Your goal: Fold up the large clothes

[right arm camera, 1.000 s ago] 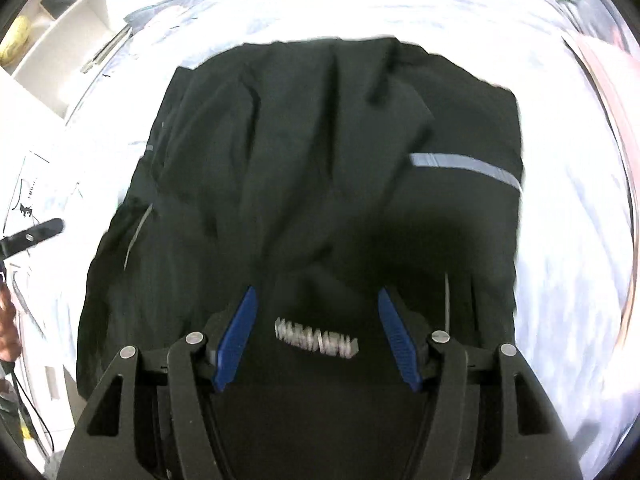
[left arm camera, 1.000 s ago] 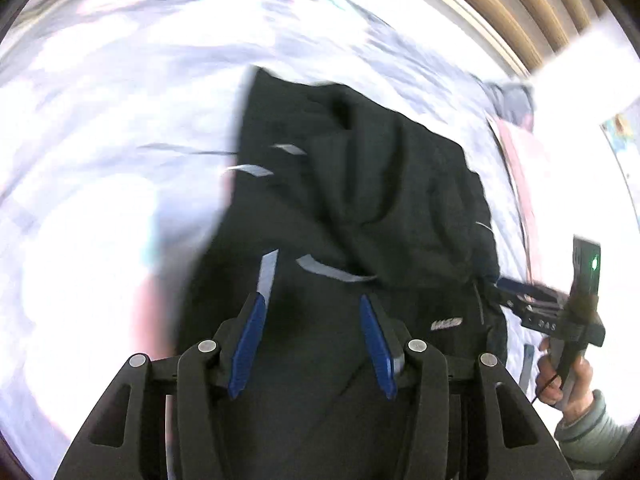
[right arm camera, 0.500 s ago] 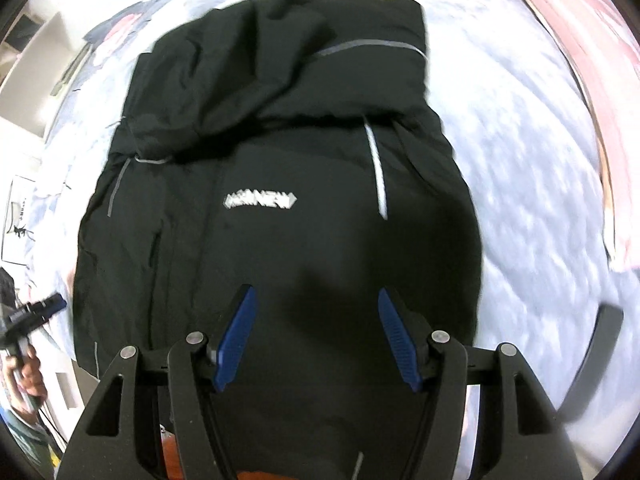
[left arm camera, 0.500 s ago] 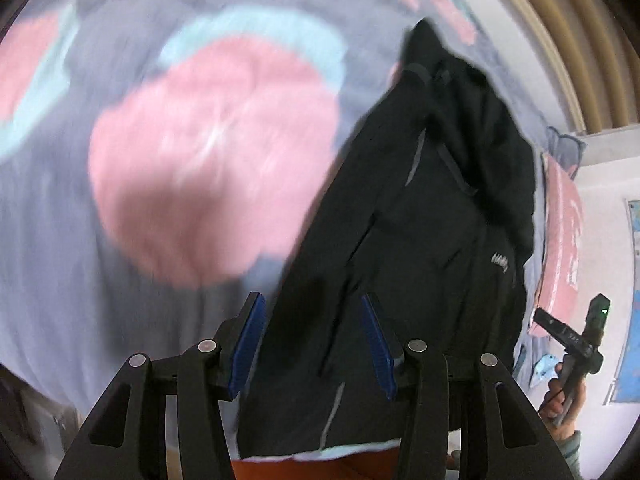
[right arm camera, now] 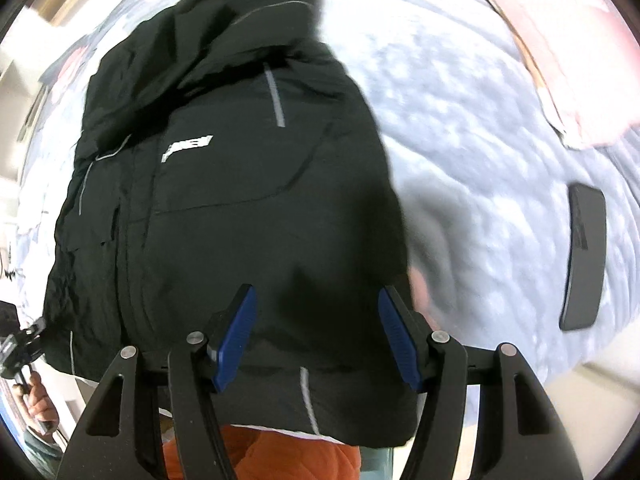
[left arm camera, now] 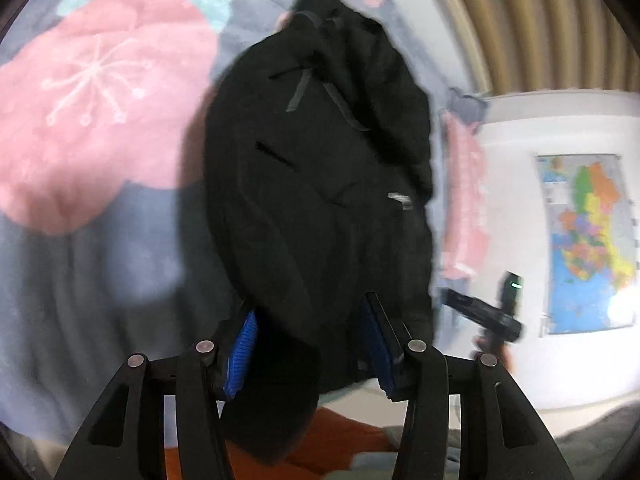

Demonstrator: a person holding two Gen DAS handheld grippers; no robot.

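On blanket (right arm camera: 480,140), black jacket (right arm camera: 224,208), both claws spread

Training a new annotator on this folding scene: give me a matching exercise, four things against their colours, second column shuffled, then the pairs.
Things:
1. jacket
2. flower patch on the blanket
3. pads on the right gripper
4. flat device lying on the blanket

Colours:
A. blue
B. dark grey
C. black with silver stripes
D. pink

Pairs: 1-C, 2-D, 3-A, 4-B
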